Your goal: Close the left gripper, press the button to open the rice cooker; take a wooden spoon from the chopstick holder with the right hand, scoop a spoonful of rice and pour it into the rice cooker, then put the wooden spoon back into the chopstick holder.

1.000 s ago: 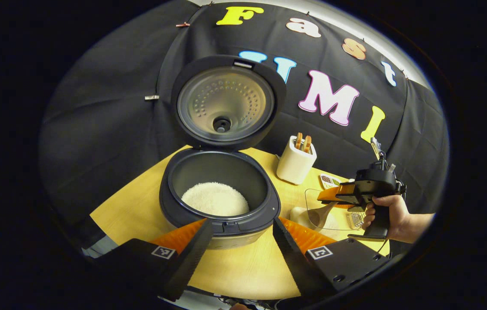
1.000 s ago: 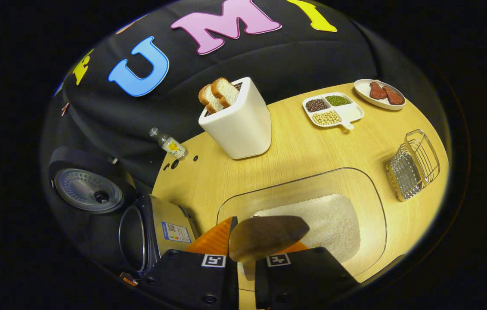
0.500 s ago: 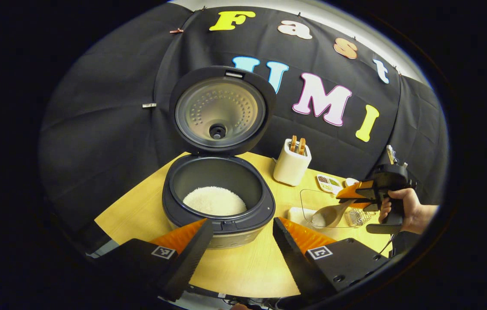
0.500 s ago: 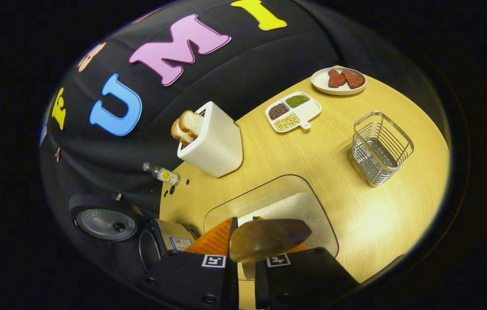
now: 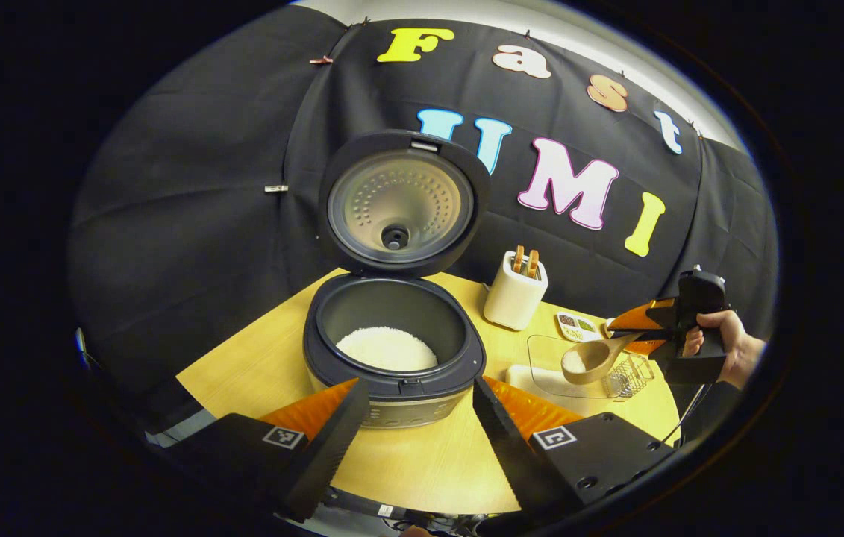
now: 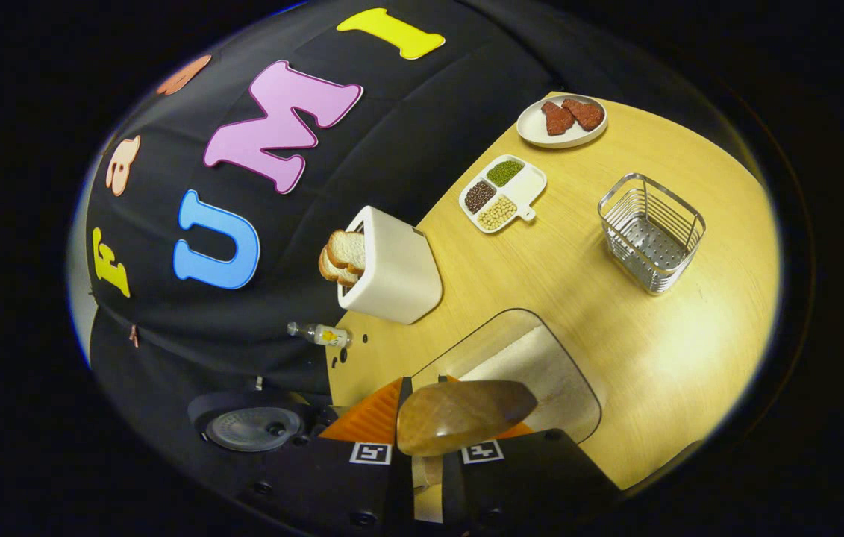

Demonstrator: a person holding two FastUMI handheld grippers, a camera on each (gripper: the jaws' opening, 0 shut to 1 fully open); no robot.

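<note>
The right gripper (image 5: 642,333) is clamped on the handle of the wooden spoon (image 5: 592,361), both fingers pressing it, as the right gripper view confirms with the spoon's bowl (image 6: 463,416) jutting out just ahead of the closed fingers. Over the last second the spoon has come up out of the rice tray (image 5: 556,364) and now hangs above it with a small charge of rice in its bowl; a second ago it was down among the grains. Judgement: the scoop is made and the carry to the cooker is the step in hand. The left gripper (image 5: 422,429) stands with its fingers wide apart, holding nothing, just in front of the rice cooker (image 5: 394,350), and has drawn back slightly. The cooker's lid (image 5: 403,205) is upright, its dimpled metal liner exposed; the dark round pot already holds a low white mound. The tray is clear, thin-walled plastic with rounded corners. The chopstick holder (image 6: 651,233), a bright wire basket, stands on the pale wood-grain table (image 6: 690,350), well apart from the tray.
</note>
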